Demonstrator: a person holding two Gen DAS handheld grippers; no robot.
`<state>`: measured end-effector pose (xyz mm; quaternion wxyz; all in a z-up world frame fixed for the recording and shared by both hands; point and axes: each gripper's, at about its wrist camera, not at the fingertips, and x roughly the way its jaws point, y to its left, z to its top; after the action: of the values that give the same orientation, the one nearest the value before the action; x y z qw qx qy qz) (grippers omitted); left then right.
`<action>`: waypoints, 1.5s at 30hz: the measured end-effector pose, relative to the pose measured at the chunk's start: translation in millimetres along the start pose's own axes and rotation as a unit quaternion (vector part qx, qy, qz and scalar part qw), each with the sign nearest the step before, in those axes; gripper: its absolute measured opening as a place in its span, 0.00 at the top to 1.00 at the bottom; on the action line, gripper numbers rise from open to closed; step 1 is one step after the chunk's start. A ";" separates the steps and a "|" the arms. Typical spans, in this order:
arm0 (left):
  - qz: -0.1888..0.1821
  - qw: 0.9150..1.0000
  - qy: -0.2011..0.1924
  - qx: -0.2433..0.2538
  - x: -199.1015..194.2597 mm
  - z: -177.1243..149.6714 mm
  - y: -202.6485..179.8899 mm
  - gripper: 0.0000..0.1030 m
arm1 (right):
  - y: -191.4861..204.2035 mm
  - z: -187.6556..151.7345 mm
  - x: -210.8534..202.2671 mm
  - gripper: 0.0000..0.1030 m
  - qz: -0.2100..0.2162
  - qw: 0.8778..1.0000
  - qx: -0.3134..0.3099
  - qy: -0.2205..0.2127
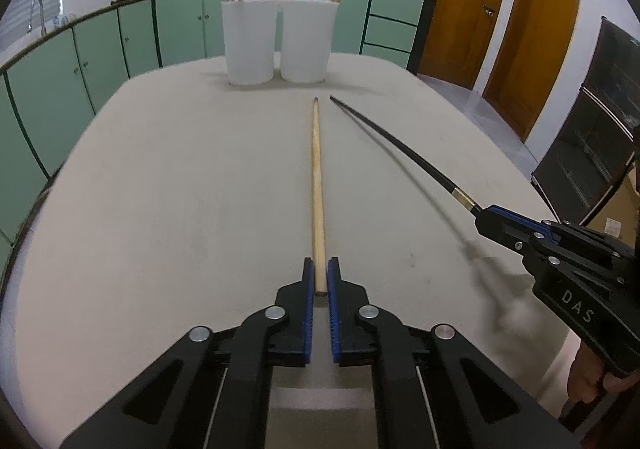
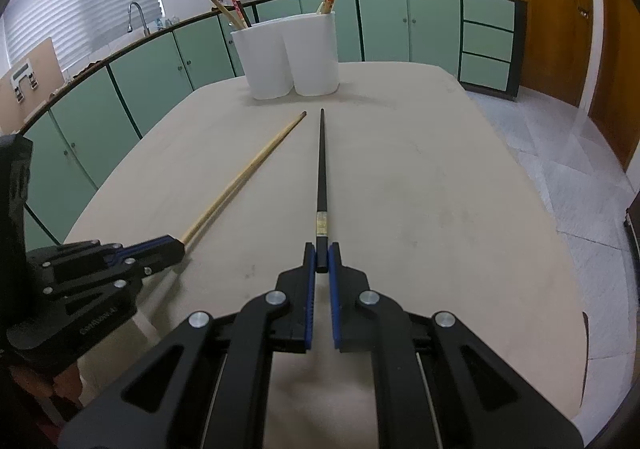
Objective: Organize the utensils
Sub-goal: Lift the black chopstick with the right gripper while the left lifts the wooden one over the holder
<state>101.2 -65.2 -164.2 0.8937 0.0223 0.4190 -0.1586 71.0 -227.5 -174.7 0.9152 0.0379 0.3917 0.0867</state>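
Chopsticks: left hand-held gripper (image 1: 319, 281) pinches a pale wooden stick (image 1: 317, 185); right hand-held gripper (image 2: 321, 259) pinches a black one (image 2: 321, 165). Bare beige table (image 1: 180, 189) surrounds both.

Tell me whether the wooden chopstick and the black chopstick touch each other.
Apart. The left wrist view shows bare table between the wooden chopstick and the black chopstick, even at their tips.

Left tongs (image 1: 320, 281) clamping wooden chopstick (image 1: 317, 185)
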 end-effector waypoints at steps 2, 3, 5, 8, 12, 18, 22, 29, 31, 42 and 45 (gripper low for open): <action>0.006 1.000 -0.009 0.007 -6.9 2.2 -0.7 0.94 | 1.7 2.1 -2.3 0.94 -0.003 1.000 -0.004 -0.004; 0.009 1.000 -0.012 0.009 -9.3 2.7 -0.8 0.94 | 2.6 3.7 -4.6 0.94 -0.006 1.000 -0.009 -0.007; 0.015 1.000 -0.022 0.012 -16.2 6.0 0.6 0.94 | 5.4 6.4 -10.0 0.94 -0.012 1.000 -0.019 -0.016; 0.018 0.999 -0.046 0.011 -33.2 15.7 4.7 0.94 | 6.2 15.7 -20.7 0.94 -0.017 0.999 -0.031 -0.033; 0.021 0.996 -0.081 0.010 -55.7 33.0 8.5 0.94 | 6.1 34.9 -39.2 0.94 -0.021 0.997 -0.044 -0.062; 0.019 0.992 -0.123 0.017 -79.1 62.2 10.3 0.94 | 6.4 68.4 -58.2 0.94 -0.014 0.994 -0.055 -0.091; 0.010 0.990 -0.137 0.019 -86.3 82.1 11.6 0.94 | 7.1 95.0 -64.7 0.94 -0.002 0.994 -0.058 -0.092; -0.001 0.987 -0.156 0.029 -94.2 117.1 13.5 0.94 | 17.5 145.8 -74.1 0.94 0.017 0.992 -0.086 -0.094; -0.002 0.987 -0.158 0.029 -93.4 125.5 15.4 0.94 | 19.8 157.7 -75.1 0.94 0.022 0.991 -0.092 -0.096; -0.014 0.985 -0.165 0.042 -96.3 151.1 15.0 0.94 | 21.7 208.0 -73.9 0.94 0.066 0.989 -0.097 -0.087; -0.014 0.984 -0.170 0.045 -98.2 158.3 14.9 0.94 | 19.4 215.2 -73.9 0.94 0.074 0.989 -0.093 -0.089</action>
<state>164.4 -52.4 11.3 0.9476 0.0289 0.2541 -0.1913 174.1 -222.6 29.0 0.9369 -0.0113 0.2952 0.1867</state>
